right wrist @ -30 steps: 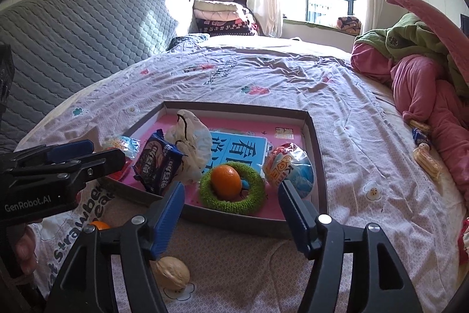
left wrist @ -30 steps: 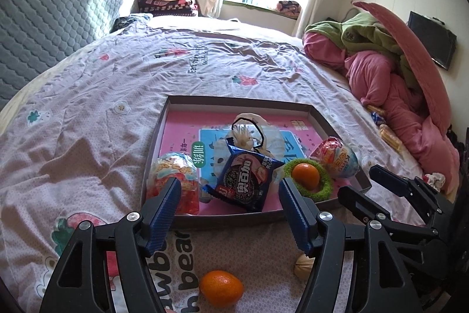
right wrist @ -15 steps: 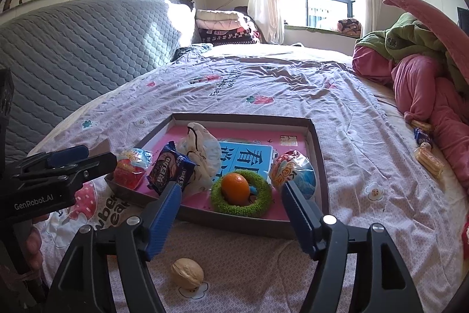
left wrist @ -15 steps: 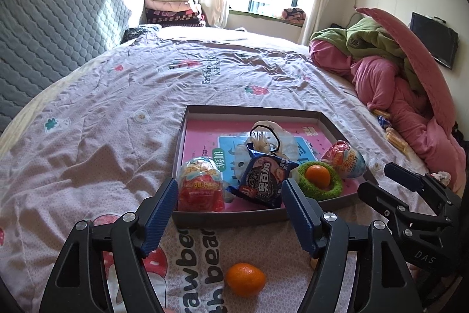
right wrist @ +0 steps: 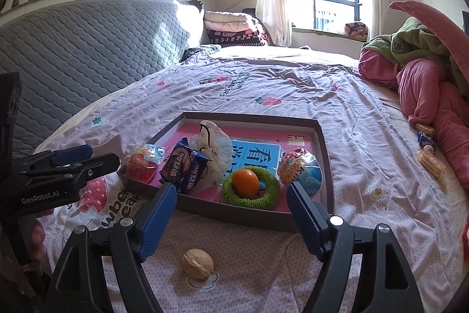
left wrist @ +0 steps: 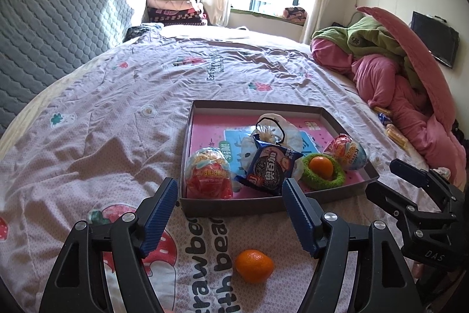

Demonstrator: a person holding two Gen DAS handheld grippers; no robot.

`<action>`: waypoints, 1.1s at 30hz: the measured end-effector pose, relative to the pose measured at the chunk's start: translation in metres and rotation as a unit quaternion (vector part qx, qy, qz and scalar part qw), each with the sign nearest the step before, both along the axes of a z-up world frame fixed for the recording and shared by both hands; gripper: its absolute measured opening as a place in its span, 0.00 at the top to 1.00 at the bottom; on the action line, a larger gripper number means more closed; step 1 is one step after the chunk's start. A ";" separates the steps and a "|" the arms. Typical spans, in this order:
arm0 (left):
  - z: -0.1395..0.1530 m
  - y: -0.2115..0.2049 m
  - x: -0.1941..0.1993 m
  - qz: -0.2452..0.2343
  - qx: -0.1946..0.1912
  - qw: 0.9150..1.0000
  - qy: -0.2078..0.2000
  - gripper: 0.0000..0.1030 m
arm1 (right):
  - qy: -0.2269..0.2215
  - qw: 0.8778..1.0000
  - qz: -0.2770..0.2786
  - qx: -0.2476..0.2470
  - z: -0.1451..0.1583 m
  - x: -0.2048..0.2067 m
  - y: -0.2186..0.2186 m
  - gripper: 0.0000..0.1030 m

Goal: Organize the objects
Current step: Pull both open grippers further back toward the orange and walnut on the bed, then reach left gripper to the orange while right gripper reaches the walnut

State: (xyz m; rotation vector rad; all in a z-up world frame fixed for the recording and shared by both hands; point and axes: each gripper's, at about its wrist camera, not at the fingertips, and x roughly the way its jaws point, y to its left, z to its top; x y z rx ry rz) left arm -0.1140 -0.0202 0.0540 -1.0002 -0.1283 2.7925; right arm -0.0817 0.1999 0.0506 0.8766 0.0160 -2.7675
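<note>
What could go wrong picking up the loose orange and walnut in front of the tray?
1. The loose orange and walnut are round and lie on soft, wrinkled bedding; a claw nudge could roll them away.
2. The left claw and right claw sit close side by side, both open and empty; reaching at once risks a collision.
3. The tray is crowded near its front wall, so a drop could bounce out.
</note>
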 end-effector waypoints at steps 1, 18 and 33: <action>0.000 0.000 0.001 -0.001 0.001 1.000 0.000 0.27 | 0.000 1.000 0.002 0.001 0.000 0.001 0.000 0.25; -0.014 0.007 0.017 -0.010 -0.013 1.000 -0.021 0.27 | -0.017 1.000 0.012 0.017 -0.009 0.012 0.000 0.25; -0.034 0.011 0.027 -0.028 -0.041 0.998 -0.047 0.27 | -0.043 0.998 0.031 0.033 -0.024 0.020 -0.001 0.25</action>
